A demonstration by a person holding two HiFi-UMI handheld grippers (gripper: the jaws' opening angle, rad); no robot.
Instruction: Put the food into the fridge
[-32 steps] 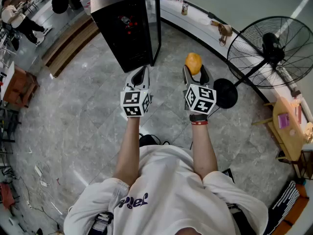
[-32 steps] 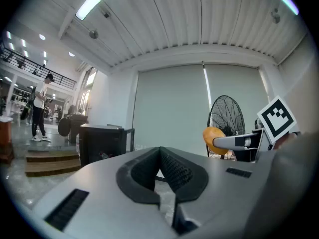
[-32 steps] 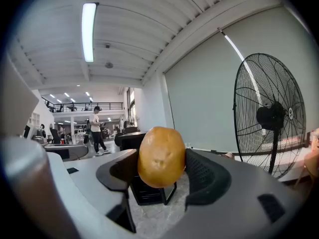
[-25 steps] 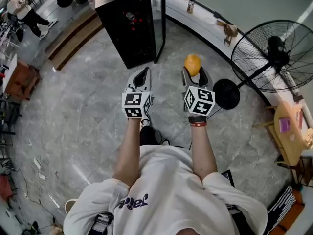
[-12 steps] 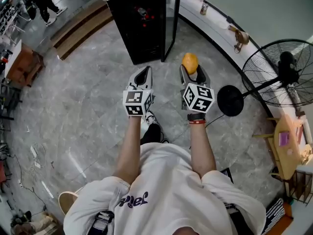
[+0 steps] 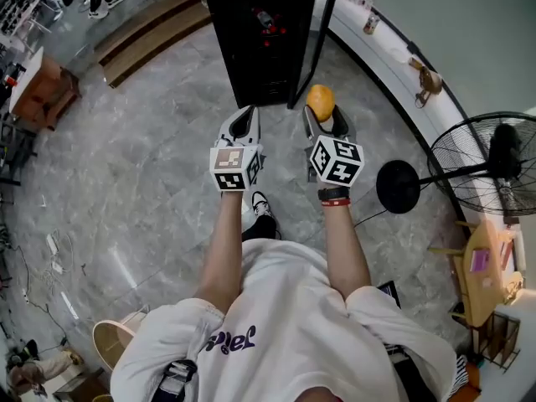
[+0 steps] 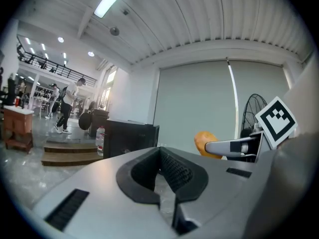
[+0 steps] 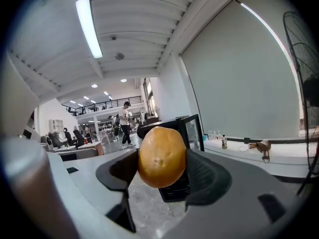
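A round orange-yellow food item (image 6: 320, 101) sits clamped between the pads of my right gripper (image 6: 322, 111), held out in front of me above the floor. In the right gripper view the food (image 8: 161, 157) fills the gap of the gripper (image 8: 162, 172), with both pads pressing its sides. The black fridge (image 6: 264, 44) stands just ahead with its glass door (image 6: 316, 32) swung open on the right. My left gripper (image 6: 242, 122) is level with the right one, shut and empty. In its own view the left gripper (image 7: 162, 172) shows its pads meeting, with the fridge (image 7: 129, 136) beyond.
A standing fan (image 6: 494, 166) with a round black base (image 6: 398, 185) is on the right. A white curved ledge (image 6: 381, 53) with small bottles runs along the wall. Wooden steps (image 6: 151, 28) lie left of the fridge, and a small wooden table (image 6: 486, 266) is at far right.
The fridge has come closer and shifted toward the middle of the head view as the person walks forward. Both grippers keep their pose, the food still held in the right one.
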